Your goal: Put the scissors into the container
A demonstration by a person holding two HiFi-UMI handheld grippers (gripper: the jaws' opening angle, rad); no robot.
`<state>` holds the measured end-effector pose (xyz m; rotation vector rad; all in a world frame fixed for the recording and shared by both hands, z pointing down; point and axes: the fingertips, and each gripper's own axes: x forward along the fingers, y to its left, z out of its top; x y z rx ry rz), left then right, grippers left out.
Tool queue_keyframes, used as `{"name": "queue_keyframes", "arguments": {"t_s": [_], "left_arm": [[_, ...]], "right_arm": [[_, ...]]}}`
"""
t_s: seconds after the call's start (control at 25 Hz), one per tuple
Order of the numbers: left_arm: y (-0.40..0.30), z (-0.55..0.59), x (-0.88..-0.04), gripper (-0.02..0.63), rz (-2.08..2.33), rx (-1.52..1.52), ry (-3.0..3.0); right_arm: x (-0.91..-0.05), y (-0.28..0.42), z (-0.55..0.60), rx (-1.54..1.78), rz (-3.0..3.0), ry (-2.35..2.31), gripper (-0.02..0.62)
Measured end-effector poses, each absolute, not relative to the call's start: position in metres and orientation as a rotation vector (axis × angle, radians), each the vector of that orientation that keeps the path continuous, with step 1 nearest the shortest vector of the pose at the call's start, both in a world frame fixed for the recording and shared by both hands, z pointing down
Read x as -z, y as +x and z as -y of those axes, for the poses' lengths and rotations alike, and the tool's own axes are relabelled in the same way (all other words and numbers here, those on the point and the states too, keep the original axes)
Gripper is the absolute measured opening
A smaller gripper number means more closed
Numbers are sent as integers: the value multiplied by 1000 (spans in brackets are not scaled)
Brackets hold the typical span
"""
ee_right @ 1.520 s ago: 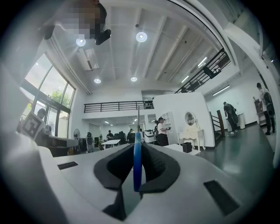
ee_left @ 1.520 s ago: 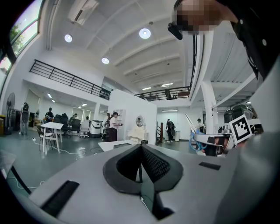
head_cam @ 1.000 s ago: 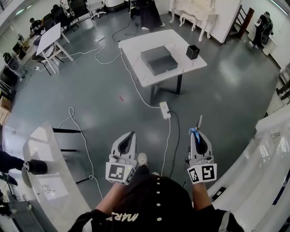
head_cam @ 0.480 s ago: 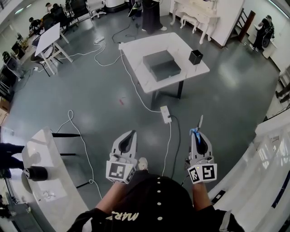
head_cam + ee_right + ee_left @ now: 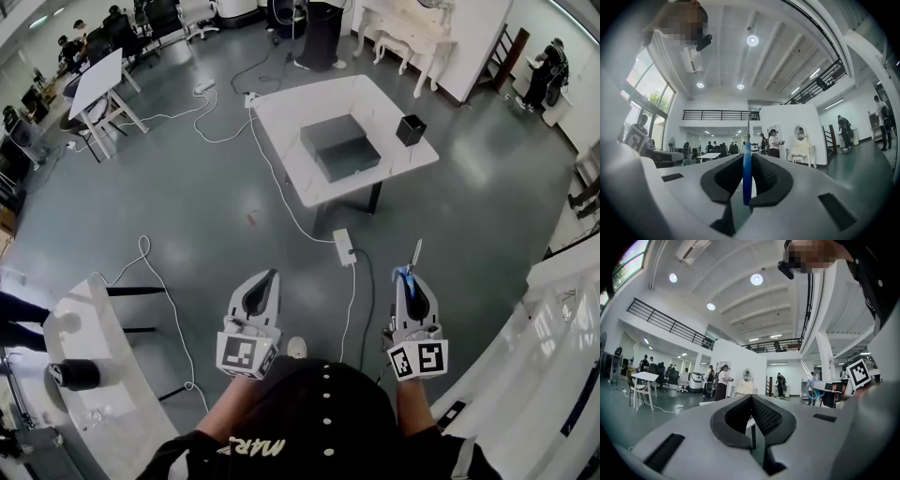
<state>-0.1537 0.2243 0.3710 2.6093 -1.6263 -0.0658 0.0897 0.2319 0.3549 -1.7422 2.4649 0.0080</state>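
R gripper (image 5: 411, 281) clenched on scissors (image 5: 415, 253). In right gripper view I see the blue handle (image 5: 747, 180) edge-on, pinched betw. the pads; blade sticks out fwd past the tips. L gripper (image 5: 270, 279) closed, pads meeting at tips, nothing in it. Both held out over grey floor (image 5: 187, 206). Black container (image 5: 410, 129) sits on white table (image 5: 281, 103) well ahead, near grey box (image 5: 341, 147). Scissors well apart from it.

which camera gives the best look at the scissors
The left gripper view: it catches the scissors side-on, blue handle loops and blade visible, though small. The right gripper view shows them edge-on, a thin blue strip clamped in the right gripper. The head view shows only a small blue handle and blade tip poking past it.
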Motion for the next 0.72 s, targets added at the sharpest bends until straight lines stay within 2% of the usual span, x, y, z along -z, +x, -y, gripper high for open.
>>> {"name": "queue_keyframes", "arguments": {"t_s": [0.72], "left_arm": [[-181, -132, -379, 26, 1555, 19, 2680]], "right_arm": [[-366, 52, -153, -10, -2430, -1786, 60]]}}
